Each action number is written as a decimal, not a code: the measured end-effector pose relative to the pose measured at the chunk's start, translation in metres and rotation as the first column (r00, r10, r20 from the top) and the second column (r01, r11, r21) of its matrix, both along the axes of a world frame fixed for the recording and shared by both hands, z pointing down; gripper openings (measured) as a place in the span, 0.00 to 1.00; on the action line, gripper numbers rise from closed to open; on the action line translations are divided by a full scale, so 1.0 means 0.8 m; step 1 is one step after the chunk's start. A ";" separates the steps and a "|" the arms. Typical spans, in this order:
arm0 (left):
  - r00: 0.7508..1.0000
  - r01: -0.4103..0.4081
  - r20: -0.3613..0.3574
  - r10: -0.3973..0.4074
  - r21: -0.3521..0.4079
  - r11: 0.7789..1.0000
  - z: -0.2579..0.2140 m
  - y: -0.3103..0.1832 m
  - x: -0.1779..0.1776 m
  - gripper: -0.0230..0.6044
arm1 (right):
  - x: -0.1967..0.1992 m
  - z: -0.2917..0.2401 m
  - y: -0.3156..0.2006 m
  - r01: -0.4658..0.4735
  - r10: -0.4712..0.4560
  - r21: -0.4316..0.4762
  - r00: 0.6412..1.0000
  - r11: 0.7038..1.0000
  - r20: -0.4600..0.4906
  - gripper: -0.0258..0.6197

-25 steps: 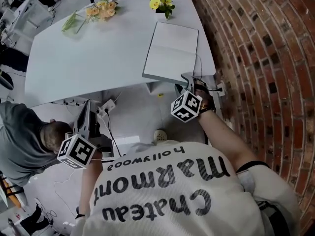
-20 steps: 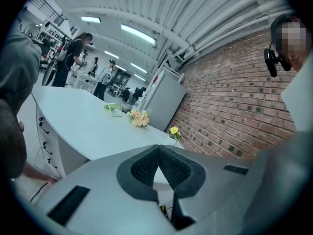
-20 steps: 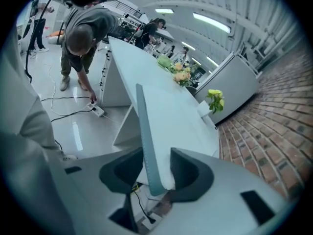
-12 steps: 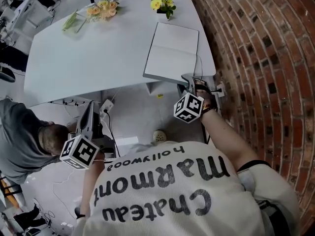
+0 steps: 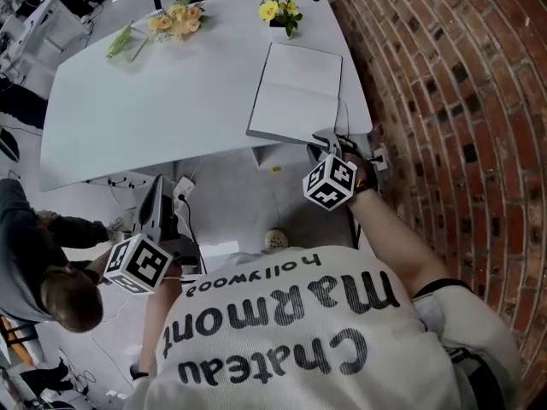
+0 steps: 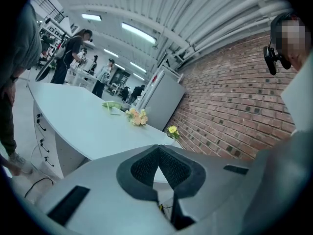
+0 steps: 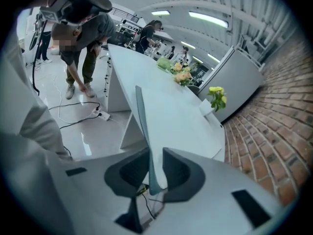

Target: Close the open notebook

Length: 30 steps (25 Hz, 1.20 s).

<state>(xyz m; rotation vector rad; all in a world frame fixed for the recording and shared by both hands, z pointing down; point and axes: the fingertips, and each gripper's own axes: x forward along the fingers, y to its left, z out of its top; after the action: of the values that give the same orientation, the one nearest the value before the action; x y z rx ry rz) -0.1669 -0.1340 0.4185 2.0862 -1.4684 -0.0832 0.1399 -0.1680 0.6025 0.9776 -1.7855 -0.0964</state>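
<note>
A red brick wall [image 5: 444, 101] runs along the right side of the long pale grey table [image 5: 154, 101]. At the table's left end a person in a grey top [image 5: 34, 263] bends low.

The wearer's right arm [image 5: 393, 237] stretches forward to the table's near right corner, with the hand tipped downward. The left arm is drawn in close to the body, below the table's front edge.

The open white-paged notebook [image 5: 299, 92] lies flat on the table's right end, its near edge at the table's front edge.

The grey right gripper [image 5: 323, 140] meets the notebook's near right corner. In the right gripper view its jaws are closing, with the notebook's thin edge [image 7: 144, 126] upright between them; one pad lies against it and the other stands a sliver off.

The grey left gripper [image 5: 156, 182] points nearly level toward the table, well apart from it. Its jaws are pressed together at the tips with nothing between them.

A small bunch of yellow flowers [image 5: 280, 7] stands at the table's far edge just beyond the notebook. Peach flowers [image 5: 175, 17] lie further left along that edge.
</note>
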 end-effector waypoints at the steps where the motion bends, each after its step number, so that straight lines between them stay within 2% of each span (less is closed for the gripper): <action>1: 1.000 -0.001 -0.001 0.001 0.000 1.000 0.000 0.000 0.000 0.04 | 0.000 -0.001 0.000 -0.004 0.004 -0.012 1.000 1.000 0.009 0.17; 6: 1.000 -0.002 0.000 0.002 0.005 1.000 0.000 -0.003 -0.001 0.04 | 0.001 -0.003 -0.001 -0.034 0.038 -0.055 0.997 0.998 0.062 0.17; 14: 1.000 -0.008 -0.008 0.008 0.010 1.000 0.000 -0.006 0.003 0.04 | 0.004 -0.015 -0.004 -0.098 0.127 -0.174 0.978 0.980 0.166 0.14; 30: 1.000 -0.017 -0.001 0.017 0.037 0.999 -0.013 -0.019 0.003 0.04 | 0.011 -0.052 -0.012 -0.173 0.223 -0.193 0.935 0.966 0.276 0.12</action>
<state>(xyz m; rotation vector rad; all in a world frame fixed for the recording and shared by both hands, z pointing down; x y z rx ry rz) -0.1645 -0.1490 0.4080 2.1269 -1.4586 -0.1057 0.1489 -0.1773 0.5612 1.0875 -1.9163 0.3389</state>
